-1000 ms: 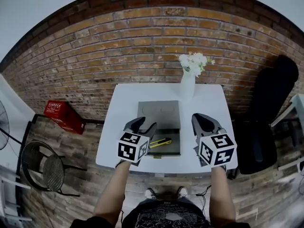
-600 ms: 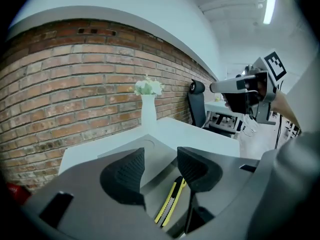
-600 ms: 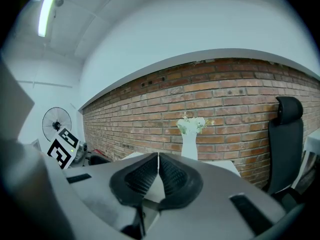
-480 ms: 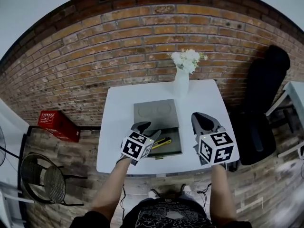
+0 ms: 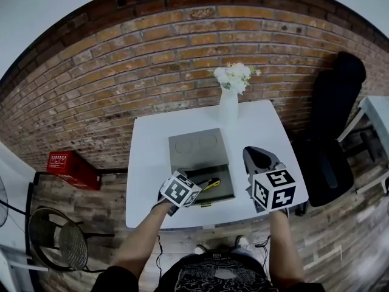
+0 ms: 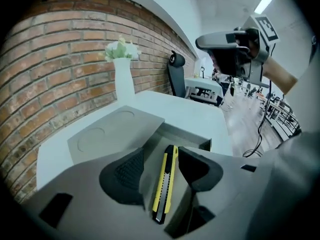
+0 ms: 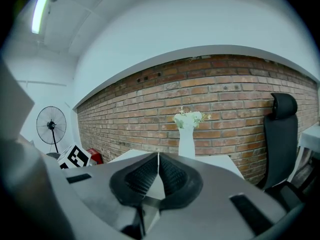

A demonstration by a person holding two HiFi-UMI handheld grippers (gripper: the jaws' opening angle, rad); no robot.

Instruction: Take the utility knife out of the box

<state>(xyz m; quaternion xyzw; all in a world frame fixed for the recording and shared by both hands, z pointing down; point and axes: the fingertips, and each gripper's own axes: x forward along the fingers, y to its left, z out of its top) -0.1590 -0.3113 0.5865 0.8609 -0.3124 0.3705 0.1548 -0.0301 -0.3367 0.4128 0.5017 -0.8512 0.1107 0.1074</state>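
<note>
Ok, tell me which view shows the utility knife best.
Left gripper view: the utility knife lies whole and close in the open box. Head view shows only a yellow end; right gripper view, none.

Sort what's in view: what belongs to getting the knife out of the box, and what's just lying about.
For the job:
utility knife
box
left gripper, jaws just been opening, knife between them, not gripped

Lying about:
vase of flowers
black chair
red crate
fan

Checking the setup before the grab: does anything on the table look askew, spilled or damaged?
Nothing stands out. The vase stands upright, the open box sits square on the table, and the utility knife lies inside it, nothing spilled.
</note>
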